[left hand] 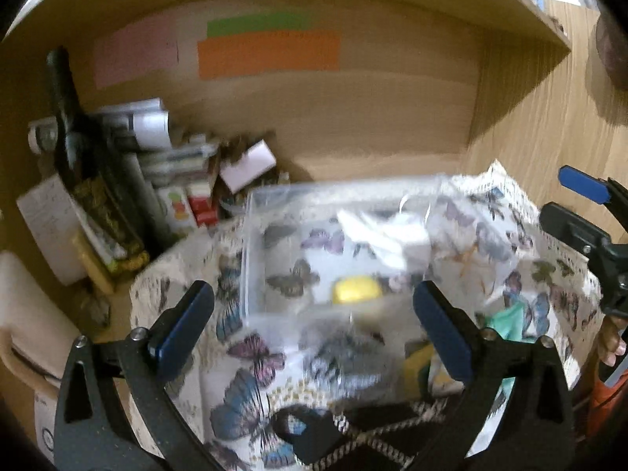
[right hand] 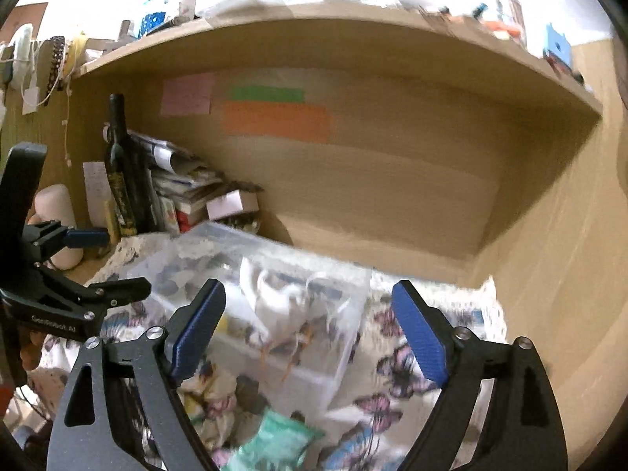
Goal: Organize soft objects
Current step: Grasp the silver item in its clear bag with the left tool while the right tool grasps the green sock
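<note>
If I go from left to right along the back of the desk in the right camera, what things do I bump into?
Dark bottle → leaning pile of papers and books → small white box → bare wooden back wall. Up on that wall, also left to right: pink note, green strip.

My right gripper (right hand: 310, 329) hangs with its jaws spread wide over a clear plastic bin (right hand: 274, 298) at frame centre, resting on butterfly-print cloth (right hand: 396, 357). My left gripper (right hand: 84, 259) shows at the left edge. A dark bottle (right hand: 119, 168) stands upper left.
</note>
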### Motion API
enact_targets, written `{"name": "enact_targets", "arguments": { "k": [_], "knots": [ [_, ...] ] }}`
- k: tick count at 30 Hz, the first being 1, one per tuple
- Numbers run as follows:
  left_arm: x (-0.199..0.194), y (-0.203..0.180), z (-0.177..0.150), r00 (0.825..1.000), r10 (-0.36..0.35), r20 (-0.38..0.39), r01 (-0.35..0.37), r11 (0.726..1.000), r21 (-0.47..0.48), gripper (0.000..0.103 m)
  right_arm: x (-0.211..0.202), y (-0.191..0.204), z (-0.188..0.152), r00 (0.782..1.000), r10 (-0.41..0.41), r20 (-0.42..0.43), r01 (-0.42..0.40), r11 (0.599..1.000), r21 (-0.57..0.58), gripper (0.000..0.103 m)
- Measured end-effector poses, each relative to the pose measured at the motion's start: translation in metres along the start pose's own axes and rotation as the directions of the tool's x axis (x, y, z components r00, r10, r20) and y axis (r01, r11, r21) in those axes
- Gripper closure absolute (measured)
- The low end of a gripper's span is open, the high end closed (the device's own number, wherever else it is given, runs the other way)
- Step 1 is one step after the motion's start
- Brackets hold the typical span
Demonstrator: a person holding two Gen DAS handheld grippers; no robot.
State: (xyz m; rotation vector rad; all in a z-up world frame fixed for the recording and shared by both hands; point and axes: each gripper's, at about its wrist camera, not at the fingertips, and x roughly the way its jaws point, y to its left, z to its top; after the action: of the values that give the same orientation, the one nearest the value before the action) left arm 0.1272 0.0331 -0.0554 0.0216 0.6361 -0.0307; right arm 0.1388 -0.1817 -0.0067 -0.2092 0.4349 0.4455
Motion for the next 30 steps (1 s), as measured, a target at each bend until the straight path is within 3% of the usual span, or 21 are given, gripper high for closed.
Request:
{"name": "enact_targets", "arguments": {
  "k": [7, 13, 18, 22, 24, 25, 26, 28, 30],
  "knots": [
    [0.02, 0.004, -0.034, 0.997, -0.006, -0.078, 0.005, 1.0, -0.012, 0.0, 0.005, 0.002, -0.044, 0.993, -0.012, -0.114, 0.017, 0.999, 0.046, 0.012],
    [0.046, 0.004, -0.053, 0.985, -0.039, -0.168, 0.033, 0.999, -0.044, 0.0, 0.023, 0.004, -0.084, 0.963, 0.046, -0.266, -0.022, 0.995, 0.093, 0.014],
    [0.057, 0.001, -0.056, 0.977, -0.071, -0.201, 0.061, 0.996, -0.058, 0.0, 0.031, 0.002, -0.097, 0.939, 0.113, -0.325, -0.074, 0.989, 0.13, 0.044],
    [0.063, -0.001, -0.059, 0.969, -0.088, -0.232, 0.076, 0.995, -0.059, 0.001, 0.03, -0.001, -0.099, 0.936, 0.141, -0.323, -0.095, 0.983, 0.155, 0.069],
    [0.063, 0.0, -0.059, 0.97, -0.086, -0.226, 0.072, 0.995, -0.07, 0.014, 0.028, -0.002, -0.099, 0.938, 0.15, -0.313, -0.104, 0.982, 0.158, 0.076],
    [0.064, 0.001, -0.059, 0.968, -0.1, -0.229, 0.085, 0.994, -0.075, 0.028, 0.027, -0.003, -0.099, 0.939, 0.149, -0.309, -0.103, 0.982, 0.159, 0.08],
    [0.066, 0.001, -0.059, 0.962, -0.134, -0.239, 0.117, 0.99, -0.084, 0.035, 0.024, -0.003, -0.1, 0.942, 0.145, -0.302, -0.102, 0.982, 0.156, 0.082],
    [0.067, 0.002, -0.059, 0.95, -0.184, -0.252, 0.162, 0.981, -0.104, 0.039, 0.02, -0.005, -0.098, 0.95, 0.126, -0.286, -0.086, 0.985, 0.148, 0.085],
    [0.064, -0.001, -0.06, 0.955, -0.177, -0.237, 0.159, 0.983, -0.094, 0.049, 0.012, -0.01, -0.095, 0.96, 0.098, -0.261, -0.063, 0.988, 0.139, 0.086]
  ]
}}
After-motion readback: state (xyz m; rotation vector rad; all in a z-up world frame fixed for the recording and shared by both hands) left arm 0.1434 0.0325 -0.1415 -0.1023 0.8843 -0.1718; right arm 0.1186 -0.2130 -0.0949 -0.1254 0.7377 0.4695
